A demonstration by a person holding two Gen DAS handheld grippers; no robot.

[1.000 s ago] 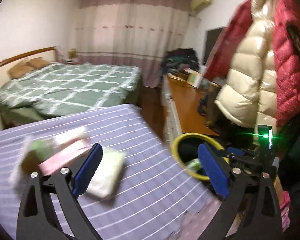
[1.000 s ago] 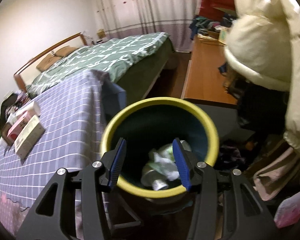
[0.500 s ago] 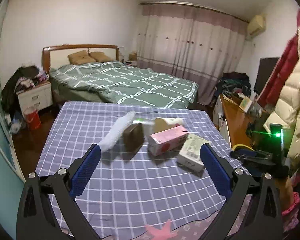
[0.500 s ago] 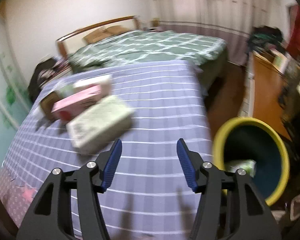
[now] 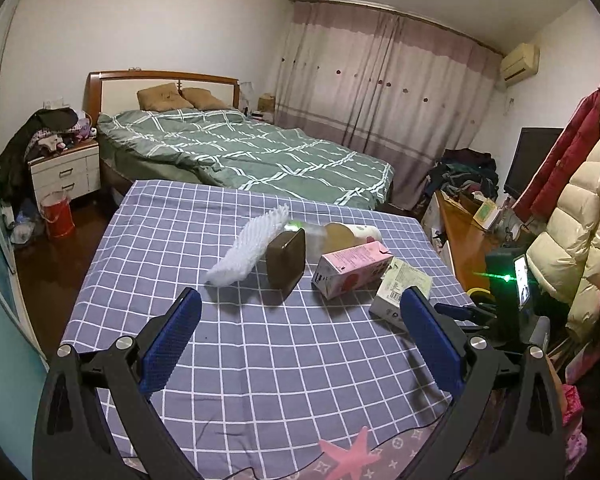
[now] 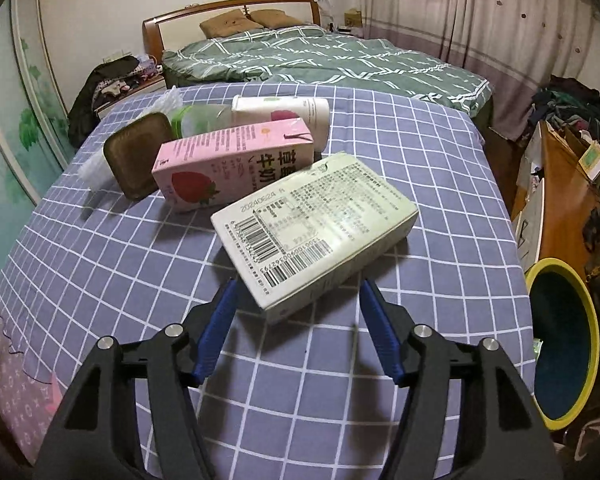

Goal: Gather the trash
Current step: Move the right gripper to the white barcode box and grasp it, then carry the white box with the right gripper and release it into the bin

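Trash lies in a cluster on the purple checked tablecloth point(image 5: 260, 364): a white foam net point(image 5: 252, 248), a brown square tin point(image 5: 286, 262), a pink milk carton point(image 6: 236, 164), a paper cup point(image 6: 284, 110) and a pale printed box point(image 6: 316, 216). My right gripper point(image 6: 298, 288) points down at the pale box. Its jaws are opening and the box's near corner sits between the fingertips, with neither pad touching it. Further back over the cloth, my left gripper point(image 5: 300, 296) is wide open and holds nothing. The yellow-rimmed bin point(image 6: 580, 308) stands off the table's right edge.
A green-quilted bed point(image 5: 240, 148) lies beyond the table. A wooden desk point(image 5: 466, 240) with clutter and hanging coats point(image 5: 572, 216) fill the right side. At the left stand a nightstand point(image 5: 64, 172) and a red bucket point(image 5: 58, 214).
Both views swung left from the bin to the table. My right gripper left the bin's mouth, came up to the pale box and widened its jaws. My left gripper now faces the trash cluster.
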